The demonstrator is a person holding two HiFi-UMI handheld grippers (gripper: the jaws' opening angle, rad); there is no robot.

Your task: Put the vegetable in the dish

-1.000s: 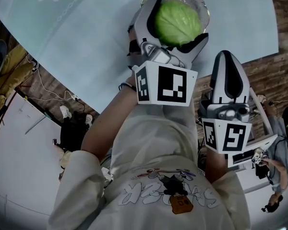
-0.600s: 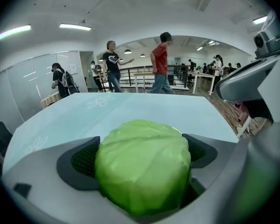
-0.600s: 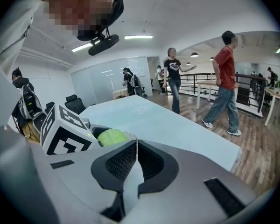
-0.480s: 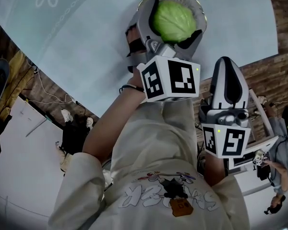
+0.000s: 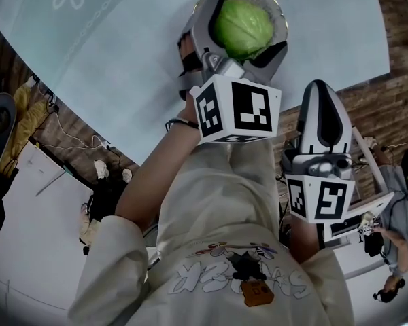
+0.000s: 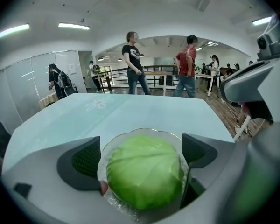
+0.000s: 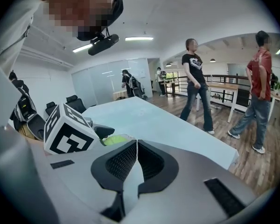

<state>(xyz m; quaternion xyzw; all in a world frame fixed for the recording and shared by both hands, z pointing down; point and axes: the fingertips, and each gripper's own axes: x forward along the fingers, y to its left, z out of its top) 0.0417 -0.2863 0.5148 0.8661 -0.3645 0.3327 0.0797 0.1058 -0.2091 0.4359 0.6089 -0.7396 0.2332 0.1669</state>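
The pale blue worktop (image 5: 122,60) carries a glass dish (image 5: 275,7) near its edge. The left tongs (image 6: 142,155) are spread, one jaw on each side of the dish. The right tongs (image 7: 136,162) are pressed together and empty, off the worktop. A green cabbage (image 5: 243,28) sits in the dish.

— Where is the left arm (image 5: 146,189)?
— Reaching forward with the forearm bare. The left gripper (image 5: 248,22) is out ahead of the body, its jaws spread wide apart.
— And the other one?
— The right gripper (image 5: 324,90) is close to the torso, to the right of the left one and pointing the same way. Its jaws are pressed together, pads meeting.
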